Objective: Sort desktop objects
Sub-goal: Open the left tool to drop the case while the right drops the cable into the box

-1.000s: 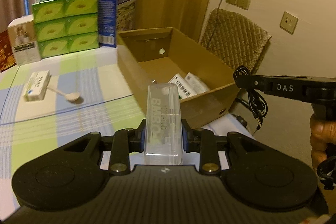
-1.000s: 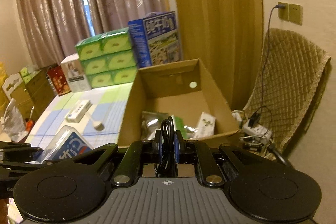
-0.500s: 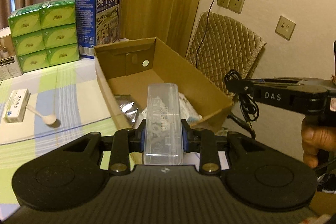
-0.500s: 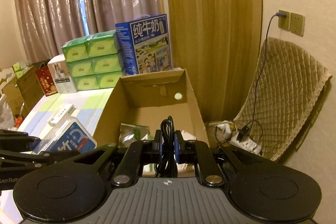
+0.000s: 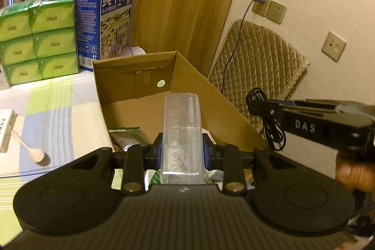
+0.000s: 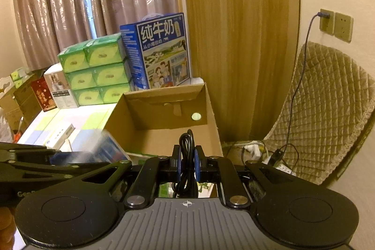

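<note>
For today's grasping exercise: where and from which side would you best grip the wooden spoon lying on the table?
Grip the wooden spoon by its thin straight handle, coming down from above, gripper fingers across it. It lies flat on the table, and the rounded bowl would likely slip.

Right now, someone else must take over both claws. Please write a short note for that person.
Left claw: jaws opening, clear plastic case between them, over the cardboard box.
Right claw: shut on the coiled black cable, also at the box.
Done: some packets already lie in the box.
Left: drop the case and the cable in; the small white box and the spoon wait on the table.
</note>
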`<state>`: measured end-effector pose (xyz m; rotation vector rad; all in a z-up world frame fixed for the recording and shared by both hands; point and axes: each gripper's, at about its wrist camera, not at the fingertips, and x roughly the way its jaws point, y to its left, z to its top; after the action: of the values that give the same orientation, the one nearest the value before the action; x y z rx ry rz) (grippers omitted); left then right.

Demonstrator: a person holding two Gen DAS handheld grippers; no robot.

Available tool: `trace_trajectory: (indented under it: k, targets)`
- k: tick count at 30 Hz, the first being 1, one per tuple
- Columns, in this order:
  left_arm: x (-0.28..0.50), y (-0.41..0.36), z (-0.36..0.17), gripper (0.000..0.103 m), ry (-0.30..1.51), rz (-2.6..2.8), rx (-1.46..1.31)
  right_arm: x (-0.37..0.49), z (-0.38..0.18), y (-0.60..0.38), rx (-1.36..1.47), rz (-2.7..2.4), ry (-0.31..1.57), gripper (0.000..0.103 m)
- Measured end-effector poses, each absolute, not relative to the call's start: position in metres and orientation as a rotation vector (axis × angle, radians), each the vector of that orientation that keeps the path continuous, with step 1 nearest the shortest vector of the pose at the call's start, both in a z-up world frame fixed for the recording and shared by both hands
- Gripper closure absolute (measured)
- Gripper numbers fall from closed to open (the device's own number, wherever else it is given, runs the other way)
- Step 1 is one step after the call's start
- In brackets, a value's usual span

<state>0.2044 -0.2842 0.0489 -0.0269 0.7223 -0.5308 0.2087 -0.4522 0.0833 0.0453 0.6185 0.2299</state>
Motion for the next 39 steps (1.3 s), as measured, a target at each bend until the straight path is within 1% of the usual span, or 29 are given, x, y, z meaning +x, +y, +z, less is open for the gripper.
trace_trajectory:
  k: [1,9,15,16,17,18,19,20,25,29,34,36,38,39]
  targets:
    - [0.208,-0.284,0.047,0.064,0.728,-0.523,-0.032,0.211,0.082,-0.452,0.048,0.232,0.622,0.095]
    - [0.213,-0.263,0.038,0.064,0.728,-0.479,-0.023,0.223,0.066,-0.445,0.054,0.256,0.659,0.095]
    - [0.207,-0.245,0.038,0.063,0.721,-0.453,-0.020,0.238,0.068,-0.432,0.065,0.291,0.664,0.095]
    - [0.206,-0.243,0.038,0.062,0.720,-0.451,-0.020,0.240,0.069,-0.431,0.074,0.291,0.658,0.092]
    - [0.206,-0.241,0.039,0.061,0.718,-0.448,-0.019,0.243,0.071,-0.432,0.086,0.288,0.651,0.079]
    - [0.204,-0.239,0.040,0.057,0.713,-0.440,-0.017,0.244,0.074,-0.433,0.099,0.285,0.640,0.069]
    - [0.203,-0.237,0.040,0.054,0.708,-0.435,-0.014,0.244,0.078,-0.434,0.111,0.285,0.626,0.052]
    - [0.202,-0.235,0.040,0.053,0.705,-0.432,-0.012,0.242,0.081,-0.436,0.119,0.282,0.610,0.048]
    - [0.198,-0.220,0.040,0.048,0.704,-0.412,-0.014,0.232,0.088,-0.440,0.120,0.270,0.600,0.046]
    - [0.190,-0.207,0.041,0.044,0.704,-0.397,-0.022,0.218,0.091,-0.439,0.128,0.257,0.606,0.037]
    - [0.175,-0.189,0.047,0.036,0.695,-0.373,-0.018,0.197,0.101,-0.431,0.139,0.271,0.599,0.027]
    - [0.168,-0.179,0.050,0.035,0.689,-0.355,-0.022,0.190,0.105,-0.422,0.133,0.285,0.601,0.023]
    - [0.161,-0.167,0.055,0.034,0.685,-0.336,-0.024,0.182,0.110,-0.412,0.123,0.300,0.596,0.018]
    - [0.157,-0.161,0.057,0.030,0.679,-0.326,-0.023,0.177,0.111,-0.407,0.119,0.308,0.594,0.016]
